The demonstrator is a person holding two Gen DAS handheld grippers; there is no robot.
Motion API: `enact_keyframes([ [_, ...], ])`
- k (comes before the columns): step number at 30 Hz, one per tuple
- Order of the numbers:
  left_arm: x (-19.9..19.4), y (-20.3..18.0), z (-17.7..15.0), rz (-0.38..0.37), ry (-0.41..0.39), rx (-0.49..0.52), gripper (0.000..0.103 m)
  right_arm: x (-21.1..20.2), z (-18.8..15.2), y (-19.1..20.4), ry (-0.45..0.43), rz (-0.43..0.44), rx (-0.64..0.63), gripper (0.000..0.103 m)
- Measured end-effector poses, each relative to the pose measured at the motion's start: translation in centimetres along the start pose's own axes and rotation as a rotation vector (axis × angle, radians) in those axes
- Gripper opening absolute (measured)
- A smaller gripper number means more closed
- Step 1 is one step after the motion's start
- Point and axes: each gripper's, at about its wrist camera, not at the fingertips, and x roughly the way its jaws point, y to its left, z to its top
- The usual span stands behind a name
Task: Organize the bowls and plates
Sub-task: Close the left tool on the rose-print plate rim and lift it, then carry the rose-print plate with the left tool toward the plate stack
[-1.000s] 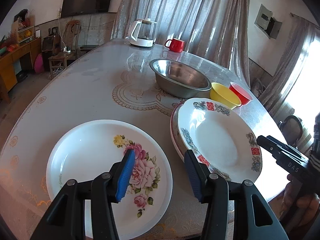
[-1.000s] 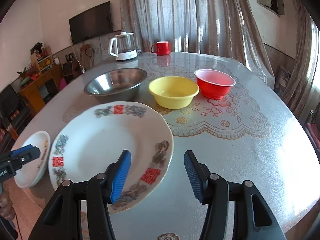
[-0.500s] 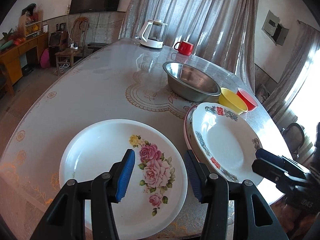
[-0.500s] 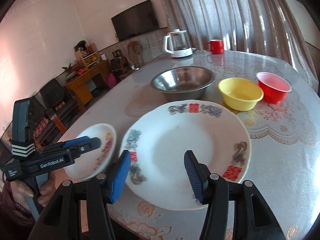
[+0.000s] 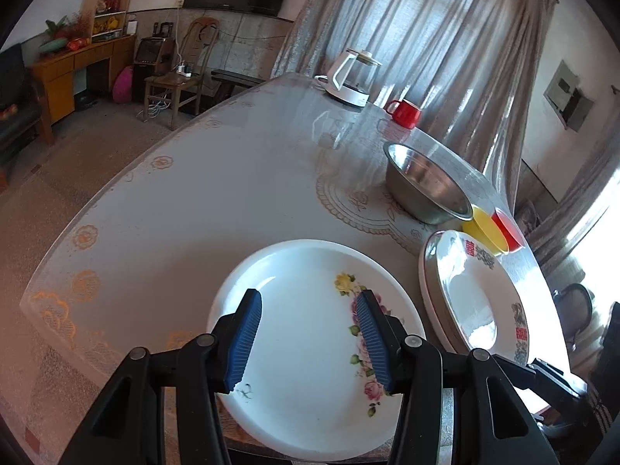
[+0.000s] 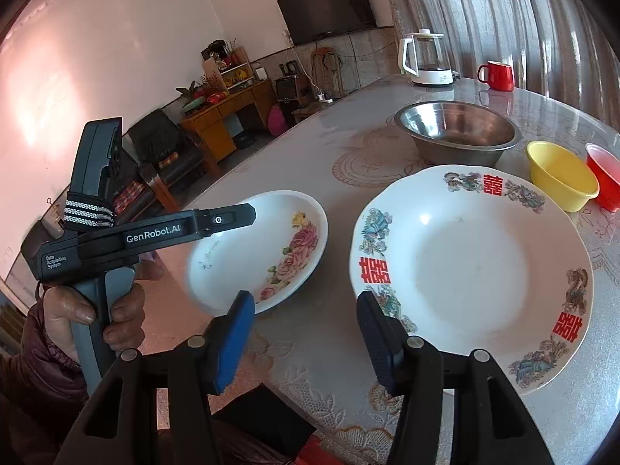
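1. Two plates sit near the table's (image 5: 201, 201) close edge: a flowered plate (image 5: 310, 348) on the left and a bigger plate with red characters (image 6: 469, 271) on the right.
2. Seen from the left wrist, the bigger plate (image 5: 476, 302) rests on top of at least one more plate, whose rim shows under its left side; how many lie beneath cannot be told.
3. Beyond the plates stand three bowls in a row: a steel bowl (image 6: 457, 131), a yellow bowl (image 6: 558, 178) just beside it, and a red bowl (image 6: 604, 174) next to the yellow one, partly cut by the frame edge.
4. At the far end of the table are a white kettle (image 6: 426, 58) and a red mug (image 6: 498, 75), near each other in front of the curtain (image 5: 426, 38).
5. Spread wide, the left gripper (image 5: 308, 343) hovers over the flowered plate's near half with nothing between its blue pads (image 5: 244, 341); whether it touches the plate cannot be told.
6. From the right wrist, the left gripper (image 6: 248, 213) reaches over the flowered plate's (image 6: 263, 248) far-left rim, held in a hand (image 6: 89, 310).
7. Also spread, the right gripper (image 6: 306, 339) holds nothing; it hangs over the bare tabletop in the gap between the two plates, its right finger just in front of the bigger plate's near-left rim.
8. Off the table, a television (image 6: 325, 7) hangs on the wall, with a wooden desk (image 5: 73, 69) and a chair (image 5: 174, 77) below.
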Motion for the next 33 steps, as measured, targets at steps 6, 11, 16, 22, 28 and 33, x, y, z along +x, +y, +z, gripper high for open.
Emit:
enact_keyframes([
  [6,-1.4,2.1,0.4,0.015,-0.054,-0.021,0.052,0.3,-0.1,0.7,0.015,0.044,-0.021,0.056],
  [11,-1.2,3.3,-0.3,0.051,-0.04,-0.005,0.041,2.0,-0.5,1.3,0.065,0.086,-0.005,0.056],
  [16,-0.6,3.5,-1.0,0.042,-0.019,0.019,0.04,3.9,-0.5,1.9,0.112,0.094,-0.005,0.051],
  [22,0.8,3.2,-1.8,0.022,0.028,0.043,0.038,5.5,0.0,2.4,0.141,0.086,-0.011,0.045],
  [28,1.2,3.2,-1.9,0.011,0.025,0.046,0.032,6.3,1.1,2.0,0.142,0.007,-0.009,0.043],
  [33,1.2,4.0,-1.5,0.046,0.008,0.032,0.03,7.4,2.1,2.4,0.141,-0.005,-0.003,0.043],
])
